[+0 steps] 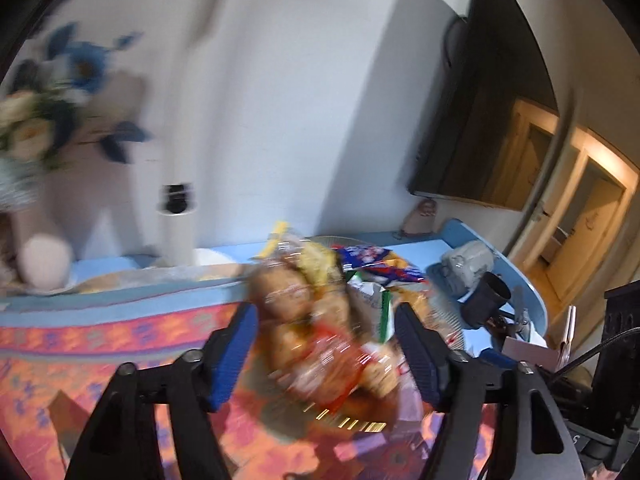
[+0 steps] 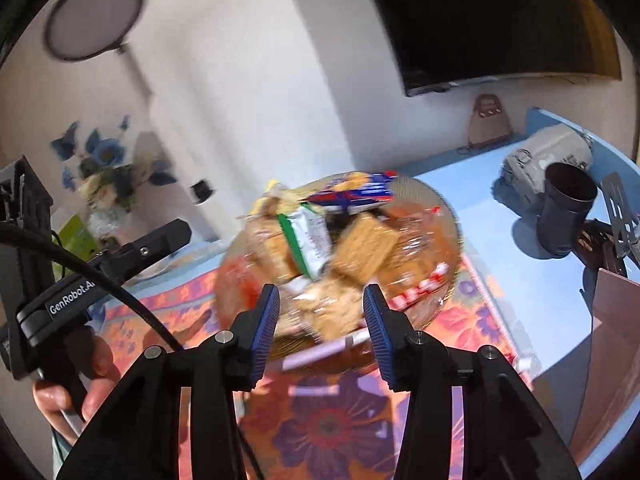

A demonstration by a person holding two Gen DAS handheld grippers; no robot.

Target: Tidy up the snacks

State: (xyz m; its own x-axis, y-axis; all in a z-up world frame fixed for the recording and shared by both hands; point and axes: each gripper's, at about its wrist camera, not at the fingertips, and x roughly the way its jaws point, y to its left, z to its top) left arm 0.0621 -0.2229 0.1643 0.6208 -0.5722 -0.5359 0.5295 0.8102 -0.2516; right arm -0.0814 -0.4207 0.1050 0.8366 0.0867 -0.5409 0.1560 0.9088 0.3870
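We saw both fisheye views bright but smeared by motion blur. The snack pile [image 1: 320, 320] was streaked in the left view, and the flowers [image 1: 52, 112] were soft. Warm yellow light glowed from the doorway [image 1: 580, 216]. The television [image 2: 480, 20] cast a grey shadow on the white wall [image 1: 300, 100]. Edges curved and darkened to black.

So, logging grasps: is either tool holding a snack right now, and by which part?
Nothing is held. The left tool and right tool are both open over the snack pile.
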